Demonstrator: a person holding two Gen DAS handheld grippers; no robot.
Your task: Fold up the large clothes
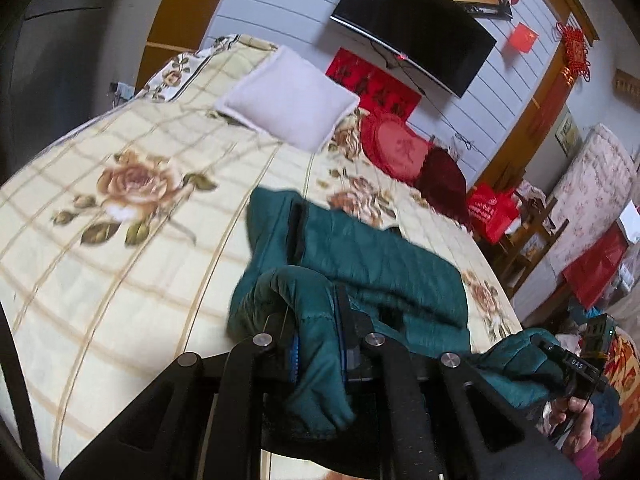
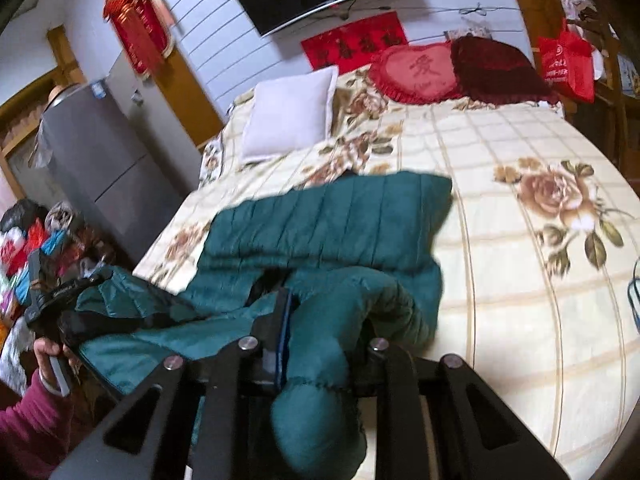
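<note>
A dark green quilted jacket lies on the bed near its front edge; it also shows in the right wrist view. My left gripper is shut on a bunched fold of the jacket, which hangs down between the fingers. My right gripper is shut on another bunched part of the jacket, a cuffed end drooping below it. Each gripper shows in the other's view, held in a hand with jacket cloth: the right one and the left one.
The bed has a cream floral quilt. A white pillow, a red heart cushion and a dark red cushion lie at its head. A TV hangs on the wall. A grey fridge and piled clutter stand beside the bed.
</note>
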